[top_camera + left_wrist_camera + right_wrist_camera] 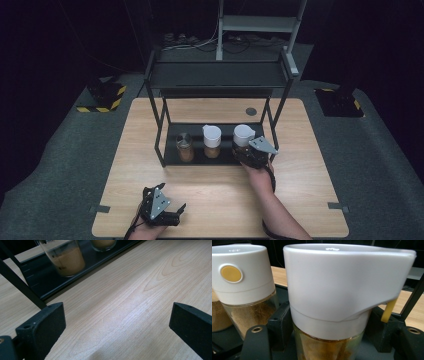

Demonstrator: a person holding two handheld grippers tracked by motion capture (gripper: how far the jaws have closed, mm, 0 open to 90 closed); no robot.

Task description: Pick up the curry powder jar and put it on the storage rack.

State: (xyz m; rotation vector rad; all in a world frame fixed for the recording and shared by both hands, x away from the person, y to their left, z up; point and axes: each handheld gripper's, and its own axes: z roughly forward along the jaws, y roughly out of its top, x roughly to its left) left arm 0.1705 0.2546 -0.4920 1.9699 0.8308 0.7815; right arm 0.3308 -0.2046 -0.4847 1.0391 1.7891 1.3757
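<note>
Now right hand-held gripper [329, 340] clamped on white-lidded jar [337, 290]

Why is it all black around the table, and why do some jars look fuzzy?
High view: light falls on the table, and the room behind is dark. Left gripper view: the lidless jar at the top edge is blurred, and a pale sheen lies on the wood. Right gripper view: the white-lidded jar is very close and looks soft.

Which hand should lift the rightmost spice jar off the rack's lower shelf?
Right. The right gripper is already shut on the rightmost jar, one of its fingers against the glass on each side. The left gripper rests open near the table's front edge, well short of the rack.
</note>
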